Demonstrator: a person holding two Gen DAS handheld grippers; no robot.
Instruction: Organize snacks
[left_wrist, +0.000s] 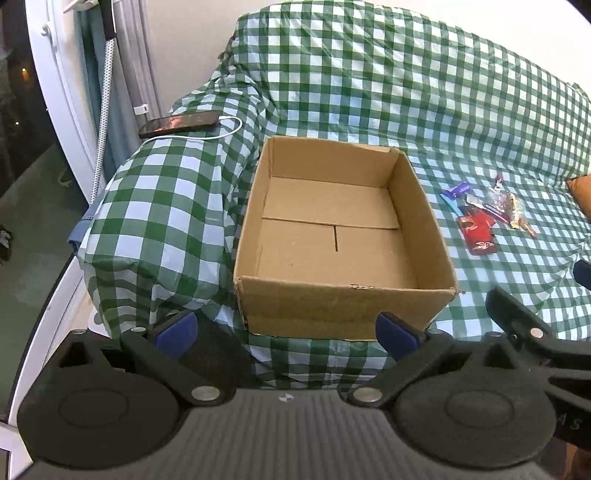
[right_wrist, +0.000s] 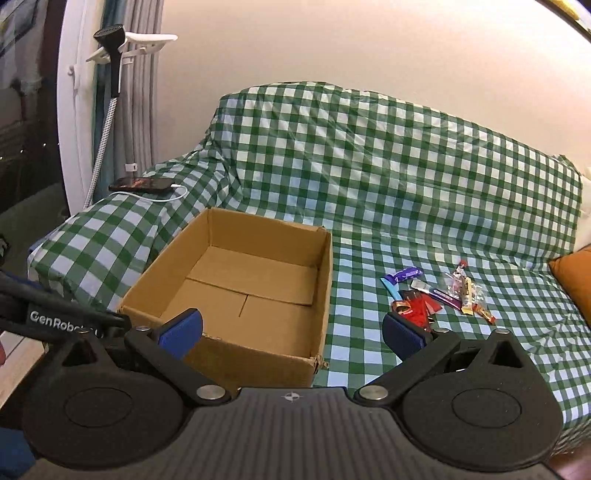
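The left gripper (left_wrist: 286, 334) hangs with its jaws spread wide, nothing between the blue pads (left_wrist: 177, 332), just short of the near wall of the cardboard box (left_wrist: 343, 310). The right gripper (right_wrist: 291, 332) is likewise wide apart and holds nothing; its left pad overlaps the box's near rim in the picture, its right pad sits over the near edge of the snack pile.

The box (right_wrist: 255, 354) stands open-topped on the green-and-white checked cloth (left_wrist: 369, 74) that covers a sofa — inside, only its folded bottom flaps show. To the right of the box, apart from it, the snacks (right_wrist: 439, 295) lie in a loose cluster on the cloth: a red wrapper (left_wrist: 478, 230) nearest, a purple one (left_wrist: 458, 190) behind it, a blue strip beside that, and several clear and gold wrappers (too small to read) at the far right.

On the covered armrest behind and left of the box lies a phone (left_wrist: 179, 123) with a white cable (left_wrist: 221, 134) plugged in. An orange cushion (right_wrist: 572, 280) shows at the right edge — a garment steamer (right_wrist: 112, 55) stands by the curtain at far left.
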